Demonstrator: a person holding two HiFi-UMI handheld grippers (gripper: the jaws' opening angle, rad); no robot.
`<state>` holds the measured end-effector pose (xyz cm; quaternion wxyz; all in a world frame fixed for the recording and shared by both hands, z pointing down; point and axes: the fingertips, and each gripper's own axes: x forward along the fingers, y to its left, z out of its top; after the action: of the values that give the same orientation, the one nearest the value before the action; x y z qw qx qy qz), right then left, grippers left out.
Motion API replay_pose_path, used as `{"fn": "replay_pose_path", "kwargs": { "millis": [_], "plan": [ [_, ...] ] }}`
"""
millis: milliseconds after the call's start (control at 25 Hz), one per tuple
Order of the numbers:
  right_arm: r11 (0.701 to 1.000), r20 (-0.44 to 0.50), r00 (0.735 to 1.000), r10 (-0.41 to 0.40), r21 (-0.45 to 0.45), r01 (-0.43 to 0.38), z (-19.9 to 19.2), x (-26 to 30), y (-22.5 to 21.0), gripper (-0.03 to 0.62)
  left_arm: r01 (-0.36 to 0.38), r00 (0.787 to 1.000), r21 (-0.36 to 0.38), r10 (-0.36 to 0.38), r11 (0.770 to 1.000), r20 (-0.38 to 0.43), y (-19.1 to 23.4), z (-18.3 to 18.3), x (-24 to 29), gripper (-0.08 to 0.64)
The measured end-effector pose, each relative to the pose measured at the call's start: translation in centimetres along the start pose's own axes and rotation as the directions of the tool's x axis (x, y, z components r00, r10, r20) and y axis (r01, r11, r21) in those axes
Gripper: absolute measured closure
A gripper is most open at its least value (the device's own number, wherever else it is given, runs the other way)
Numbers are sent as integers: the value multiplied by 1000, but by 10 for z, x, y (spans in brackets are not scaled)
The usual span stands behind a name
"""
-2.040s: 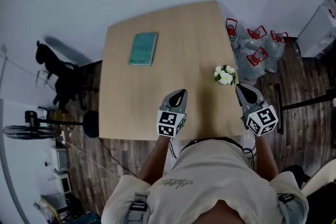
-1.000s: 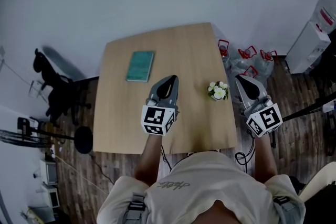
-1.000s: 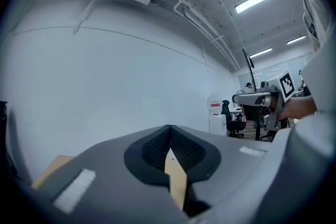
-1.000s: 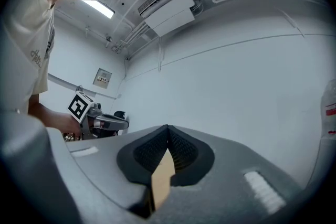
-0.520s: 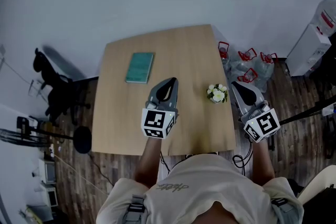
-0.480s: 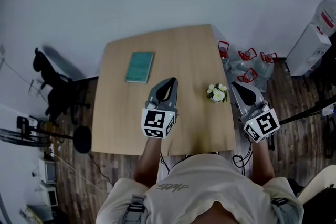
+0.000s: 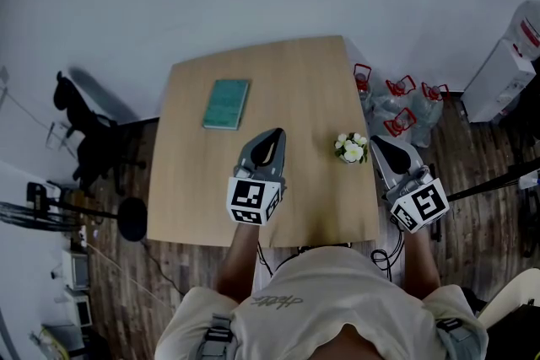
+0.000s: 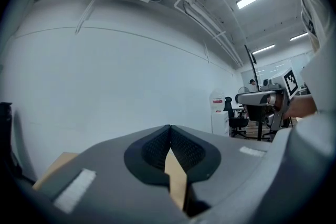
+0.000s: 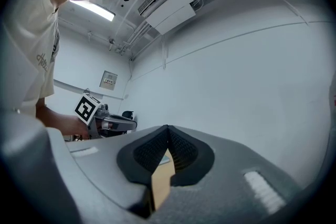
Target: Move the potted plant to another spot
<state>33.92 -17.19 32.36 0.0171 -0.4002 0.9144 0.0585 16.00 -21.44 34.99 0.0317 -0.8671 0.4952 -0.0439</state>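
A small potted plant (image 7: 350, 147) with white flowers stands near the right edge of the wooden table (image 7: 304, 88). My left gripper (image 7: 272, 137) hovers over the table's middle, well left of the plant, jaws shut and empty. My right gripper (image 7: 377, 142) is held just right of the plant, by the table's right edge, apart from the pot, also shut with nothing in it. In the left gripper view the left gripper (image 8: 169, 131) shows closed tips against a pale wall. The right gripper view shows the right gripper (image 9: 167, 131) closed too, with the plant hidden.
A teal book (image 7: 227, 103) lies on the table's far left part. Clear water jugs with red handles (image 7: 405, 108) crowd the floor beside the table's right edge. A white dispenser (image 7: 510, 72) stands far right. A black chair (image 7: 84, 126) and fan stand on the left.
Two seconds ago both grippers sat nearer the table's front edge; they have since come forward over it. During the last second they have stayed nearly still and shut.
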Motion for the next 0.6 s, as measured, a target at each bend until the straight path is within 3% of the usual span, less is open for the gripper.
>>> {"fn": "replay_pose_path", "kwargs": {
  "millis": [600],
  "plan": [
    [1000,-6,1000,-14,22,14,-7,-10,-2,591,10,1000,-20,-10,1000,-11,-6,-9,-1,541]
  ]
}}
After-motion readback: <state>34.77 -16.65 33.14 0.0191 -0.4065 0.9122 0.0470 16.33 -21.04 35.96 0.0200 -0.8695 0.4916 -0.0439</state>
